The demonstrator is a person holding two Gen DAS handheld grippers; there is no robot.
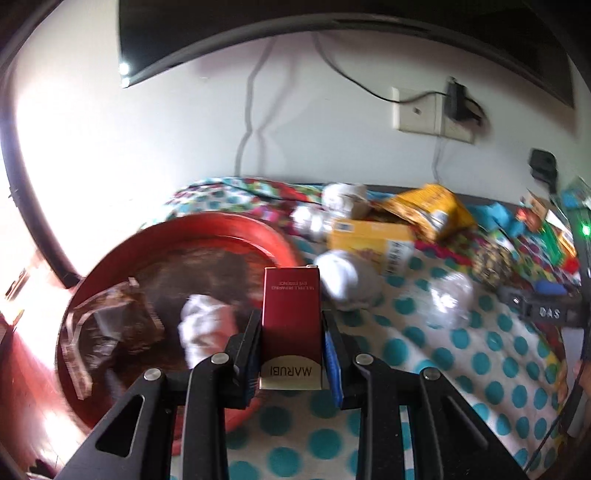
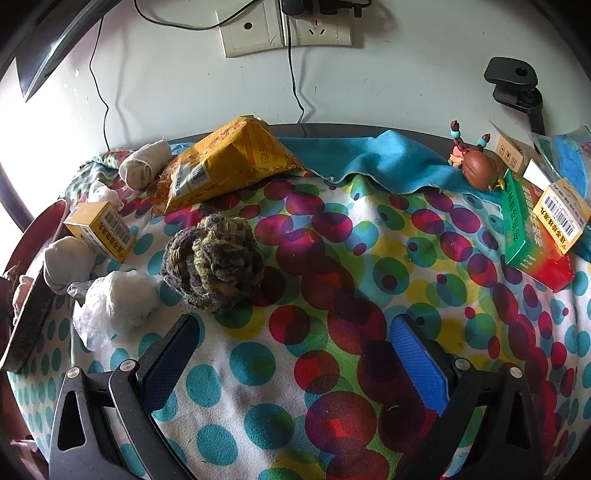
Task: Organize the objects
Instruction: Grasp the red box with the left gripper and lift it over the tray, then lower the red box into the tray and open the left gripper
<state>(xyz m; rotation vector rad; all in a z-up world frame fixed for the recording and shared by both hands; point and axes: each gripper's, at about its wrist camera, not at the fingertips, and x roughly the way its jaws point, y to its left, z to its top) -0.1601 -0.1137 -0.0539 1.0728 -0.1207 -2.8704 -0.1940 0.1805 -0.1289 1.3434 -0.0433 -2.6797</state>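
Dotted cloth (image 2: 258,387) over a table against a white wall with sockets (image 2: 284,31); red basin (image 1: 110,258) at the left edge. Left gripper (image 1: 291,332) pinches a red box (image 1: 291,314), held above the basin's near-right rim; right gripper (image 2: 295,354) spread wide, low over bare cloth. Right view alone shows the yarn ball (image 2: 214,262) clearly, plus a green box (image 2: 521,221) far right.
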